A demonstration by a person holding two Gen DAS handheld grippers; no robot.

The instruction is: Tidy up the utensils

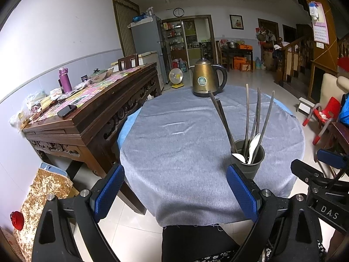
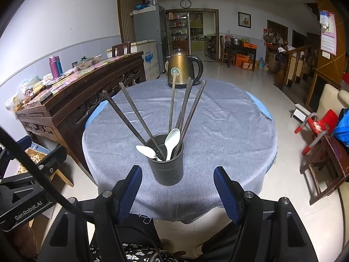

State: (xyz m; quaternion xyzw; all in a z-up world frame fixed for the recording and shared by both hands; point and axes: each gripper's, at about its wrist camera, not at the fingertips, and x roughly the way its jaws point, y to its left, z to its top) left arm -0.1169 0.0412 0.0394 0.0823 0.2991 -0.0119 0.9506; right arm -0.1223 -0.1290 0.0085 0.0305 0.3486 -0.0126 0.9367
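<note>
the holder (image 2: 166, 167) stands on the grey cloth (image 2: 229, 135) of the round table, near its front edge, and from the right claw (image 2: 177, 193) it lies straight ahead at twelve o'clock, just past the fingertips and centred on the gap between them. that claw is spread wide with nothing between its blue pads (image 2: 130, 193); it sits short of the cup and does not touch it. the left claw (image 1: 174, 193) is also spread and empty, and from it the holder (image 1: 248, 161) lies off at about one o'clock, just behind the right-hand pad, so the right hand looks the better lined up of the two. the holder's long axis is upright, a dark cylinder with small holes low on its wall. in it stand several dark chopsticks (image 2: 172, 104), fanned out: two lean toward ten and eleven o'clock, the others rise toward twelve and one. two white spoons (image 2: 172, 140) are in it as well, bowls up, one standing near the middle and one tipped over the rim toward nine o'clock. no loose utensil shows on the cloth, so the sorting looks done or close to it. a bronze kettle (image 2: 183, 69) stands well apart at the far edge of the table.
</note>
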